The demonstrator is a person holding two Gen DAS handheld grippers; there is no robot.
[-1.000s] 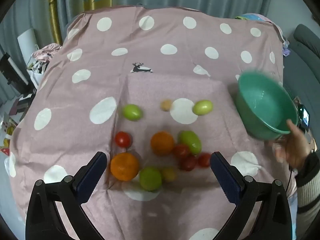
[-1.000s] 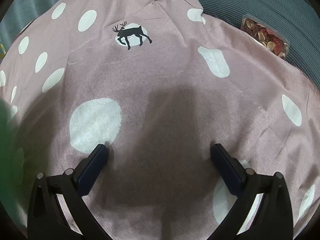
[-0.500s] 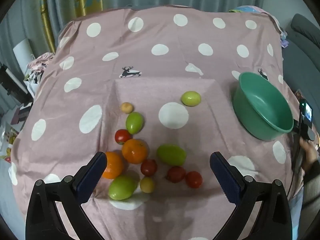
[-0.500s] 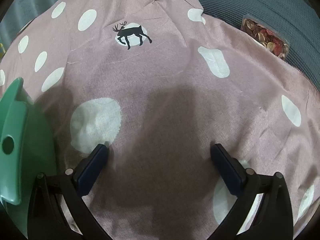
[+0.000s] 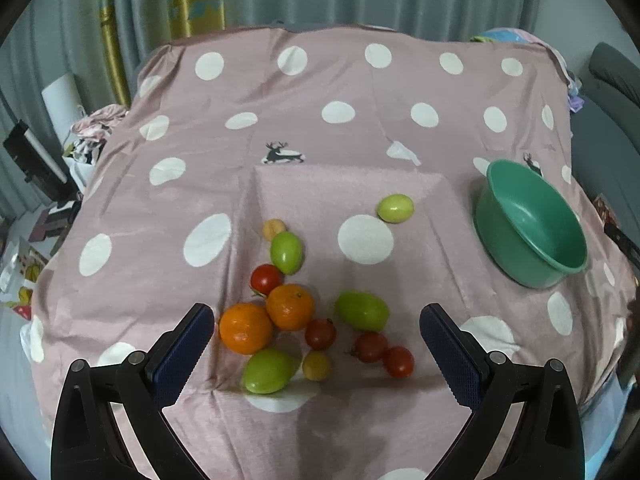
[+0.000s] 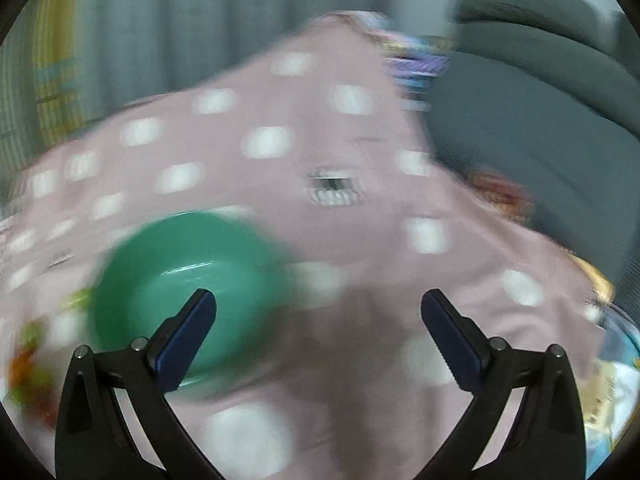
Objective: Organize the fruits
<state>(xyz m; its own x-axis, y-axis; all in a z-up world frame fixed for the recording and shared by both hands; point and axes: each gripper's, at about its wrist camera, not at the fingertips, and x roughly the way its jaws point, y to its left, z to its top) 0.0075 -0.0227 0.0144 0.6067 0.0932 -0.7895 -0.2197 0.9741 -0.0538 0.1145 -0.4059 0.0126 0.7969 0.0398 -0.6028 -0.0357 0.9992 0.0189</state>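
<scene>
Pink polka-dot cloth (image 5: pixel 304 128): green bowl (image 5: pixel 532 228) just got set down right of the loose fruit (image 5: pixel 288 308), empty. Right gripper (image 6: pixel 318 336) now swinging toward it, blurred; left gripper (image 5: pixel 316 348) above the fruit; both agape, holding nothing. Sorting can start.

Glossy green plastic bowl (image 5: pixel 532 228) on matt pink polka-dot cloth (image 5: pixel 320 128); smooth, shiny fruits (image 5: pixel 288 308).

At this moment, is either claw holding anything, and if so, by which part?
Nothing is held. The left claw is open above the fruit cluster, and the right claw is open with only cloth between its fingers.
</scene>
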